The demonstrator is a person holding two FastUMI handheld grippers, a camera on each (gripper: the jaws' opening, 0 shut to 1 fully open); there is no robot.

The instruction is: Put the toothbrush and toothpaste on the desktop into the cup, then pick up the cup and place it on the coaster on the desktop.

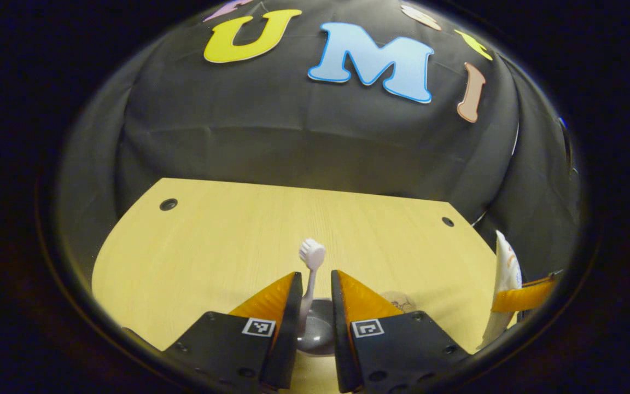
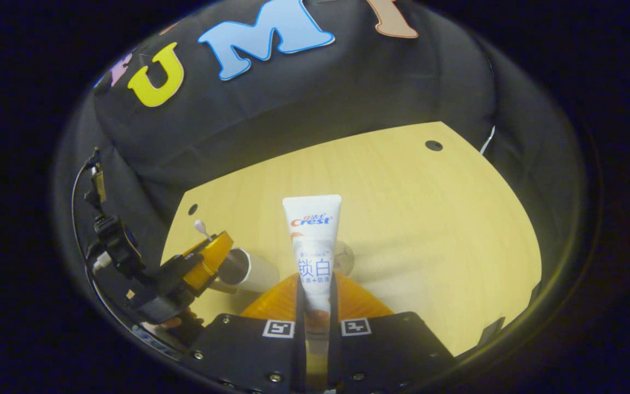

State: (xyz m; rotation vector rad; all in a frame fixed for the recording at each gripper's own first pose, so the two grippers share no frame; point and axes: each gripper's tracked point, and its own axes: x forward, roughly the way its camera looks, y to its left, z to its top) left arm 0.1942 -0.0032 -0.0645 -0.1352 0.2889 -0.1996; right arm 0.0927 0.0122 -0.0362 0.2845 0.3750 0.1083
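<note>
A white toothbrush [image 1: 311, 256] stands bristles-up between the fingers of my left gripper [image 1: 315, 276], its handle reaching down into the cup [image 1: 319, 329] just below. The handle leans on one finger and a gap shows beside the other, so this gripper is open. In the right gripper view, the left gripper [image 2: 208, 253] hovers over the white cup [image 2: 245, 268] with the toothbrush [image 2: 200, 226] poking up. My right gripper [image 2: 315, 295] is shut on a white toothpaste tube [image 2: 313, 235], held upright above the table. The round coaster [image 2: 346, 257] lies behind the tube, right of the cup.
The pale wooden table [image 1: 211, 246] has small dark holes [image 1: 168, 204] near its back corners. In the left gripper view the toothpaste tube [image 1: 507, 268] and right gripper finger [image 1: 523, 298] sit at the right edge, with the coaster [image 1: 400, 301] nearer.
</note>
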